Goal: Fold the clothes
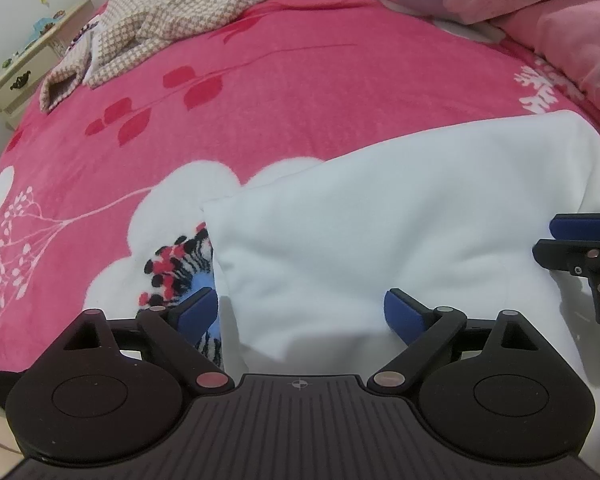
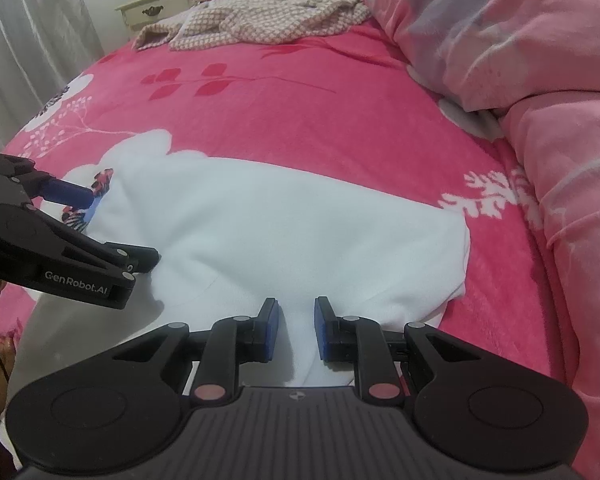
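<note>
A white fleece garment (image 1: 380,220) (image 2: 280,220) lies folded flat on the pink flowered blanket (image 1: 280,100). My left gripper (image 1: 300,300) (image 2: 122,226) stands wide open over the garment's near left edge, one pad on the blanket side, the other over the cloth, and neither presses on it. My right gripper (image 2: 296,308) (image 1: 548,240) sits at the garment's near edge further right. Its jaws are narrow, with a ridge of white cloth filling the gap between the blue pads (image 2: 270,332).
A beige checked garment (image 1: 180,12) (image 2: 260,20) lies crumpled at the far left of the bed. A bunched pink duvet (image 2: 520,60) (image 1: 560,20) runs along the right side. A cream nightstand (image 1: 24,72) (image 2: 160,4) stands beyond the bed, next to a curtain (image 2: 32,40).
</note>
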Tool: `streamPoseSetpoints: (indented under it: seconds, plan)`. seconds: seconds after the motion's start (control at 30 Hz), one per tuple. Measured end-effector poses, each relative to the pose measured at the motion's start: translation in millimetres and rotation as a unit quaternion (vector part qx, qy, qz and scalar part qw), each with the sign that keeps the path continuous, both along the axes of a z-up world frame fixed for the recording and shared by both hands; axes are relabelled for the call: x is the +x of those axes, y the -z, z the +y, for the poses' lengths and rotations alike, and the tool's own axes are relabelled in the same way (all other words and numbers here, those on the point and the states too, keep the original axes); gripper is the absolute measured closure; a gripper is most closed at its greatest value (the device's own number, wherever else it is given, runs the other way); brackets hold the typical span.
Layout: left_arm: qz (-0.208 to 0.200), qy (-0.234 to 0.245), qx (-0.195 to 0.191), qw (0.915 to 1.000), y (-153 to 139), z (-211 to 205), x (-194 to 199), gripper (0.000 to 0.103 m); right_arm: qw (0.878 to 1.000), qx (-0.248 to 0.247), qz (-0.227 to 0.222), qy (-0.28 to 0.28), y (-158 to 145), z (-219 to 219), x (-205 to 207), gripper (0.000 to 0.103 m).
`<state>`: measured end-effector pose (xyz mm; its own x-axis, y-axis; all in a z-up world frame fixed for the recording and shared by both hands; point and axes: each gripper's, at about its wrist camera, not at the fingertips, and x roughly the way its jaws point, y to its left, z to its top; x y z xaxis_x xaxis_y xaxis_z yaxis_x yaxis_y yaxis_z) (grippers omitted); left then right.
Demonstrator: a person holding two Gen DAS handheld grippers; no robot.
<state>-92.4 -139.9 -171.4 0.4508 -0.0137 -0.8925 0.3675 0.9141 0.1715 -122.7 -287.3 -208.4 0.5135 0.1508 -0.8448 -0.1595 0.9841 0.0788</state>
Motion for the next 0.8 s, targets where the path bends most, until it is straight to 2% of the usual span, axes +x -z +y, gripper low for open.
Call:
streamPoseSetpoints:
  seconds: [0.3,0.33,0.4,0.47,0.53,0.57,0.63,0.7,0.77,0.8]
  plan:
    - [-0.001,0.006,-0.003,1.0000,0.0,3.0,0.4,0.009,1.000,0.008,-0.006,0.003,-1.6,-2.9,-2.0,0.082]
    - [0.001,0.010,-0.018,0.9998,-1.4,8.1,0.2,0.009,1.000,0.027,-0.012,0.011,-5.0,-9.0,-4.8,0.081]
    - [0.008,0.025,-0.071,0.9971,-4.4,27.7,-1.2,0.009,0.996,0.080,-0.031,0.039,-13.1,-28.4,-14.4,0.070]
    - [0.017,0.036,-0.119,0.9921,-4.7,53.1,-5.5,0.009,0.986,0.138,-0.047,0.078,-19.2,-54.0,-29.0,0.062]
    - [0.036,0.046,-0.162,0.9850,-1.5,80.6,-12.6,0.009,0.976,0.179,-0.048,0.117,-18.3,-74.9,-45.6,0.060]
    - [0.046,0.047,-0.182,0.9811,0.9,90.8,-16.3,0.010,0.971,0.196,-0.042,0.134,-14.6,-82.8,-52.5,0.055]
    - [0.067,0.049,-0.223,0.9712,5.8,110.3,-23.0,0.012,0.960,0.227,-0.021,0.160,-3.8,-95.8,-64.0,0.054]
    - [0.091,0.052,-0.273,0.9562,11.8,120.0,-25.6,0.015,0.947,0.262,0.008,0.185,11.0,-104.8,-71.4,0.054]
    - [0.094,0.057,-0.299,0.9479,16.4,119.7,-25.2,0.016,0.935,0.293,0.031,0.197,23.9,-108.8,-69.8,0.053]
    - [0.091,0.058,-0.301,0.9476,17.7,117.3,-21.5,0.017,0.929,0.308,0.036,0.200,29.0,-109.9,-67.4,0.051]
